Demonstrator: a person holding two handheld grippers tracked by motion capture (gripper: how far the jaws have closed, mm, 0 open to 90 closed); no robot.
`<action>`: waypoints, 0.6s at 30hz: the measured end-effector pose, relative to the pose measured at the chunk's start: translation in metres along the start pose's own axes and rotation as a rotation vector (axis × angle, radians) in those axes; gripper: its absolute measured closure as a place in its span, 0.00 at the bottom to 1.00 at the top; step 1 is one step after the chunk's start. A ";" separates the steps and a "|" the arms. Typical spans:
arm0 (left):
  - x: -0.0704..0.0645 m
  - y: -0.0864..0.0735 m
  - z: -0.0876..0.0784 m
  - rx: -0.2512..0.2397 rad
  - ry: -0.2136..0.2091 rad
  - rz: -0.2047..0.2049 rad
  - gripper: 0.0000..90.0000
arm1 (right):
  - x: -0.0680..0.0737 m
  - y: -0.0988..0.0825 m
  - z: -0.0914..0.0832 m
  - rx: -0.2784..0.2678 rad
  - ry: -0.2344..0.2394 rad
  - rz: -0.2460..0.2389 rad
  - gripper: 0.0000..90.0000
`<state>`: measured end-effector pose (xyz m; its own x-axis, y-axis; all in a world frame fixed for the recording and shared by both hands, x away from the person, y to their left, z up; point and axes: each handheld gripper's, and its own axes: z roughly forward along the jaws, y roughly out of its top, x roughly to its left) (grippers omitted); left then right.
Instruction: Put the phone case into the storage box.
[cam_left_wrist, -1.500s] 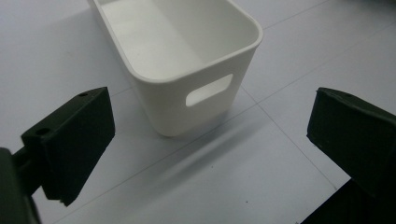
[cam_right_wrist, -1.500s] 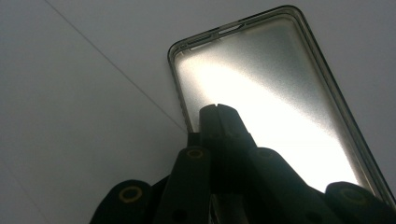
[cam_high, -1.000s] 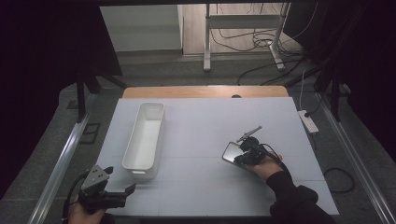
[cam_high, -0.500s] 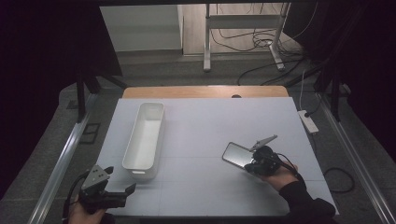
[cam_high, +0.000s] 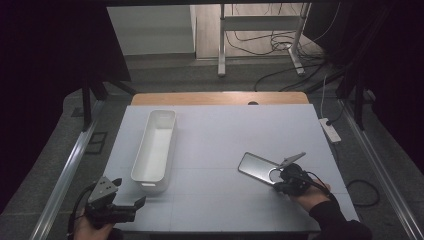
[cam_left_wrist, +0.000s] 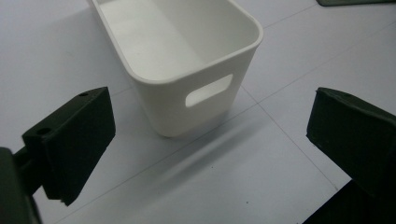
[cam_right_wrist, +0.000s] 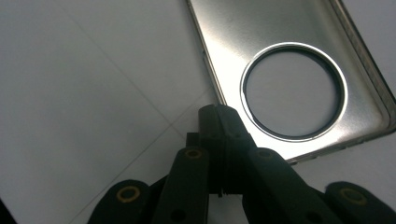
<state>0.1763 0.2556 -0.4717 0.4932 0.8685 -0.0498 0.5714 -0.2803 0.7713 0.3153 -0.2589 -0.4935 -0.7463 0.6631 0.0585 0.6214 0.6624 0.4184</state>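
The metal plate (cam_high: 259, 166), a flat silvery piece with rounded corners and a round hole (cam_right_wrist: 294, 91) near one end, lies flat on the desk (cam_high: 225, 135) at lower right of the high view. Its long axis runs from centre-left down toward lower right, holed end nearest the right claw (cam_high: 281, 181). In the right gripper view the plate fills the upper right, and the clenched jaws, with nothing seen between them, point at the plate's near corner, tips just beside its edge; whether they touch it cannot be told. The right claw is therefore much the nearer. The white bin (cam_high: 155, 145) stands well apart at centre-left, long axis running up the frame. The left claw (cam_high: 131, 205), released, sits at lower left, facing the bin's handle slot (cam_left_wrist: 208, 90).
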 end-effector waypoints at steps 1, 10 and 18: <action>0.000 0.000 0.000 0.000 0.001 0.001 0.02 | -0.002 0.001 0.000 -0.002 -0.010 -0.001 1.00; 0.000 0.000 0.000 0.003 0.001 0.001 0.02 | -0.029 0.007 0.003 -0.026 -0.048 0.059 1.00; 0.000 0.001 0.001 0.007 0.003 0.003 0.03 | -0.047 0.017 0.008 -0.052 -0.090 0.108 1.00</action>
<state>0.1773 0.2549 -0.4720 0.4929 0.8689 -0.0451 0.5746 -0.2862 0.7667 0.3634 -0.2758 -0.4963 -0.6497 0.7597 0.0252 0.6822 0.5682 0.4603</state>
